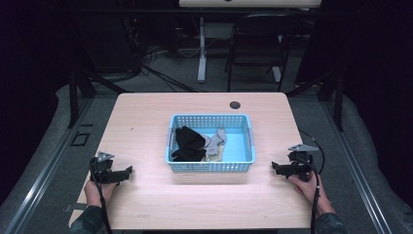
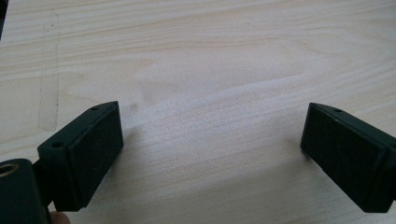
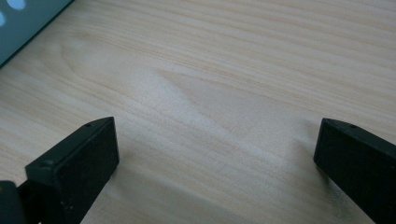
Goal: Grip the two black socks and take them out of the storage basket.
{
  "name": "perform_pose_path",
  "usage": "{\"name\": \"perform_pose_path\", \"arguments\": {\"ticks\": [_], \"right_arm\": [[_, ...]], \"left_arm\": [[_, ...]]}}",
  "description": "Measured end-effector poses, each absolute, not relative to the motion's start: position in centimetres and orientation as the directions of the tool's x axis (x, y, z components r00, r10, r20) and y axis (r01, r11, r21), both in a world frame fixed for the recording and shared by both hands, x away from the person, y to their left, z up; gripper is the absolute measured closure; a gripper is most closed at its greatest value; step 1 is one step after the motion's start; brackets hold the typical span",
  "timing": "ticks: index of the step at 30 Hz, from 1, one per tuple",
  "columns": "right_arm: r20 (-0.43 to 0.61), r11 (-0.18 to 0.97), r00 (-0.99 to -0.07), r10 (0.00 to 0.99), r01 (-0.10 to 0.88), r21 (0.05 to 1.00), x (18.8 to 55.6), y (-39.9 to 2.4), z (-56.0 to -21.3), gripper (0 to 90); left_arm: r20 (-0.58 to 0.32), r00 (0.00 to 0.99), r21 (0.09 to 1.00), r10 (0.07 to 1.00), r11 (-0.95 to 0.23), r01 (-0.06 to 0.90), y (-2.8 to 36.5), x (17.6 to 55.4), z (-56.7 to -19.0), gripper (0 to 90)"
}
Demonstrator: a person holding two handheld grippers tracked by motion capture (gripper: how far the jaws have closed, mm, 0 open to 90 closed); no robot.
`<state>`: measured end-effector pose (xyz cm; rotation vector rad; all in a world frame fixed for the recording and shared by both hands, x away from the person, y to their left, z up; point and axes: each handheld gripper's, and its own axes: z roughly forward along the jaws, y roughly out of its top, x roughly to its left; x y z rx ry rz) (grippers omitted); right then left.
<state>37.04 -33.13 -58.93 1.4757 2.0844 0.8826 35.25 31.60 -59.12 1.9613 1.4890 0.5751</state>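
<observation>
A light blue plastic basket [image 1: 211, 167] stands in the middle of the wooden table [image 1: 146, 122]. Inside it lie a black garment [image 1: 187, 143] at the left and a grey and beige cloth [image 1: 215, 144] beside it. My left gripper [image 1: 127, 171] rests on the table left of the basket, held by a hand, open with bare wood between its jaws [image 2: 212, 135]. My right gripper [image 1: 274, 168] rests right of the basket, also open over bare wood [image 3: 217, 144]. A corner of the basket [image 3: 23, 23] appears at the upper left of the right gripper view.
A round cable hole [image 1: 235, 105] sits near the table's far edge. Behind the table stand a dark chair [image 1: 258, 46] and a white desk leg [image 1: 201, 48]. Cables trail from both grippers towards the front edge.
</observation>
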Motion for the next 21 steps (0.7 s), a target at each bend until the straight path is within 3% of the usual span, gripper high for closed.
{"name": "perform_pose_path", "arguments": {"ticks": [15, 21], "right_arm": [[0.011, 0.236, -0.344, 0.939, 0.666, 0.708, 37.1, -33.2, -58.9, 0.0], [0.010, 0.237, -0.344, 0.939, 0.667, 0.707, 37.1, -33.2, -58.9, 0.0]], "left_arm": [[-0.016, 0.295, 0.675, 0.955, -0.207, 0.708, 31.5, 35.3, -59.1, 0.2], [-0.086, 0.281, 0.690, 0.956, -0.146, 0.709, 32.4, 35.3, -58.0, 0.2]]}}
